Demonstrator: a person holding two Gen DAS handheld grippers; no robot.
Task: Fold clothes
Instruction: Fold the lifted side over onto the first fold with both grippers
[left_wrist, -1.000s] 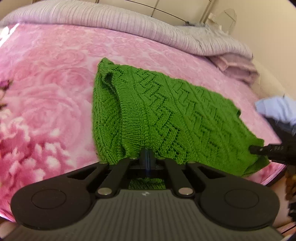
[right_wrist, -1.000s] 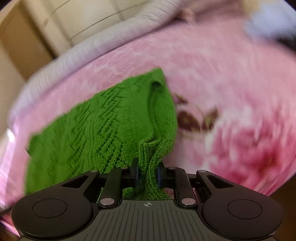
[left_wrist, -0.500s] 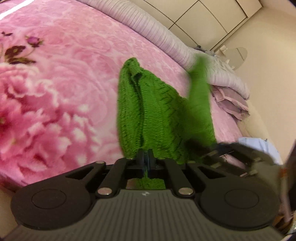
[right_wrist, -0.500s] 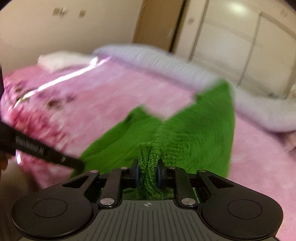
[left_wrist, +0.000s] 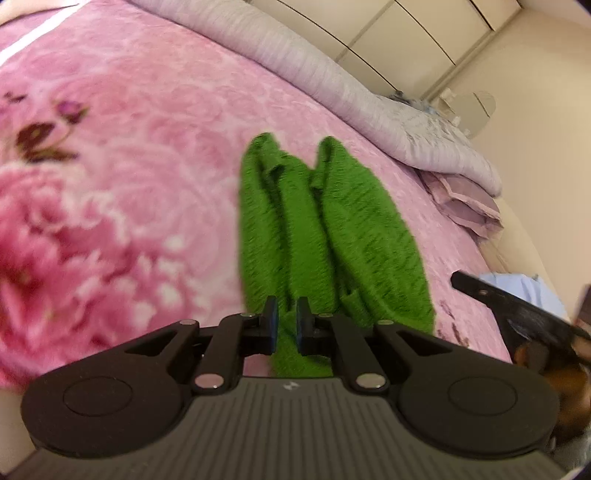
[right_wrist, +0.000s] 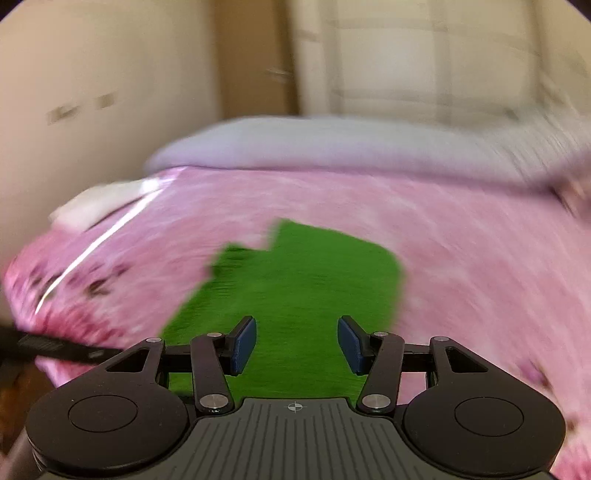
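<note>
Fingers of the left gripper (left_wrist: 284, 325) stand slightly apart, with the near edge of the green sweater (left_wrist: 325, 236) between them; whether they pinch it I cannot tell. Beyond them the sweater lies folded in long ridges on the pink blanket (left_wrist: 122, 177). Right gripper (right_wrist: 297, 345) fingers are spread wide, empty, with the sweater (right_wrist: 306, 280) flat ahead and under them.

Green knit sweater (left_wrist: 325, 229) folded lengthwise, two long ridges, lying on pink bedspread.
</note>
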